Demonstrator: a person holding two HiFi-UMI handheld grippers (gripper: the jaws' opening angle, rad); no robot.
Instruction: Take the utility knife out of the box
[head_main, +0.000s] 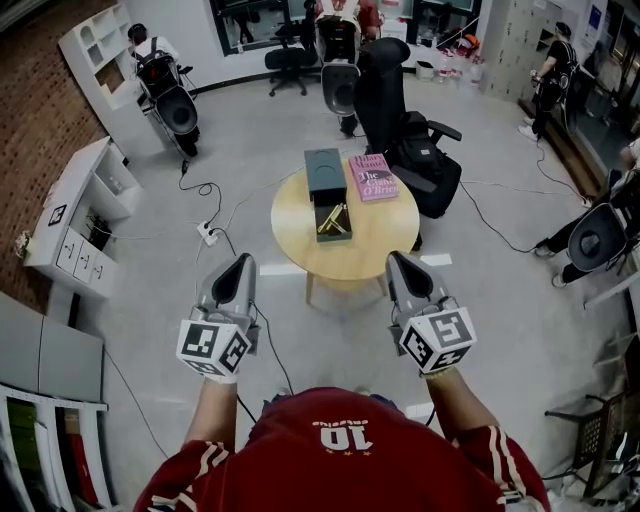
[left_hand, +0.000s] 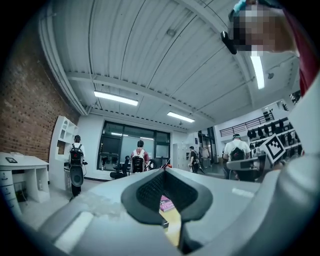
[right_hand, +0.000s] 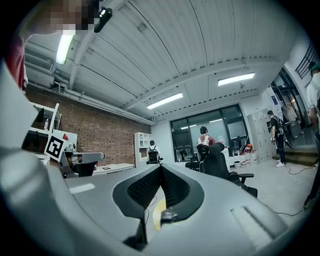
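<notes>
What lies in the open box (head_main: 322, 211) is too small to tell from the head view.

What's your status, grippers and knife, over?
Left gripper and right gripper shut, empty, short of round wooden table. Yellow utility knife lies in open dark box. Pink book beside box, not blocking.

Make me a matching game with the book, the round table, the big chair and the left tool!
Things:
1. book
2. round table
3. office chair behind the table
4. left tool

Matches:
a. black
b. shut, nothing in it
c. pink
d. light wood

Pairs: 1-c, 2-d, 3-a, 4-b
</notes>
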